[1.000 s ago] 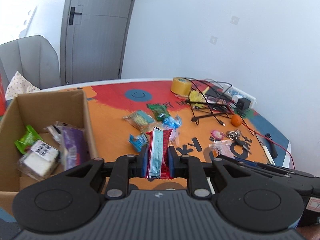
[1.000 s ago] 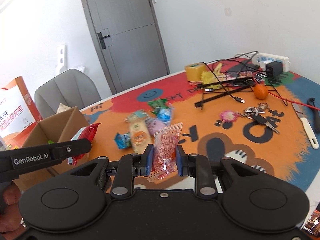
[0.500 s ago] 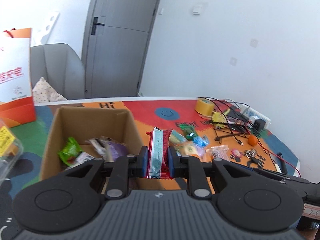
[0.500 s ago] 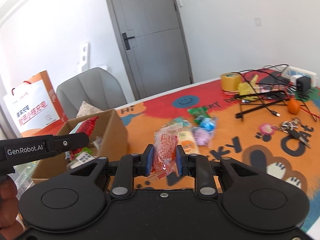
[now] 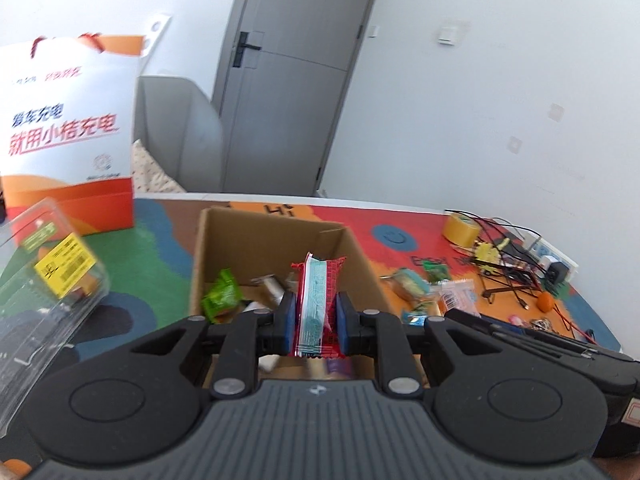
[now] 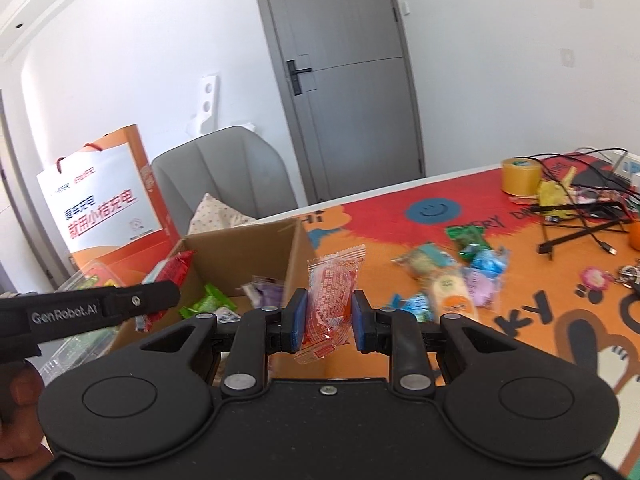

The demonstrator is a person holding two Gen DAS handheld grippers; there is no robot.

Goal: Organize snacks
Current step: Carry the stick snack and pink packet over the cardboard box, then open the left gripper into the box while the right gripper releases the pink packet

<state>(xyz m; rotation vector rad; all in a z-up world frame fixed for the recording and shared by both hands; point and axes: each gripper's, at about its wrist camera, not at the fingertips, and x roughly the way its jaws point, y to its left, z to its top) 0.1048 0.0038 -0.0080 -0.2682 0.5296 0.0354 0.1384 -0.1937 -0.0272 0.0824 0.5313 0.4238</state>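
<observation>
Red-and-teal foil fills the left tool [image 5: 316,322], whose blue pads are clamped on a long snack bar [image 5: 318,304] held upright over the open cardboard box [image 5: 272,236]. The right tool [image 6: 329,322] is likewise clamped, on a clear packet of red-orange candy [image 6: 332,296], and it hangs by the box's right wall, not yet over the opening.

Part of the tidying looks done. Inside the box lie a green packet [image 5: 222,294], a purple one [image 6: 266,290] and at least a couple of wrappers too blurred to name. Two more snacks are in the air, neither yet let go. Left to do, by this reading: a loose cluster of snacks [image 6: 452,276] sits on the tabletop [image 6: 520,320] toward its middle, to the right of the box, among them green, blue, pale purple and orange-labelled packets. The tape roll [image 6: 520,176], tangled cables [image 6: 580,216] and small orange fruit [image 5: 545,303] near the far right edge appear to be no part of the job.

Readable writing is scarce. The side of the left tool, seen from the right wrist, reads "GenRobot.AI". The orange-and-white paper bag [image 5: 68,136] at the tabletop's far left edge carries large Chinese characters in blue and red. The tabletop's printed mat shows "Hi" beyond the box and larger letters only partly visible. A clear plastic clamshell [image 5: 48,280] at the left edge bears a yellow barcode sticker, too small to read.
</observation>
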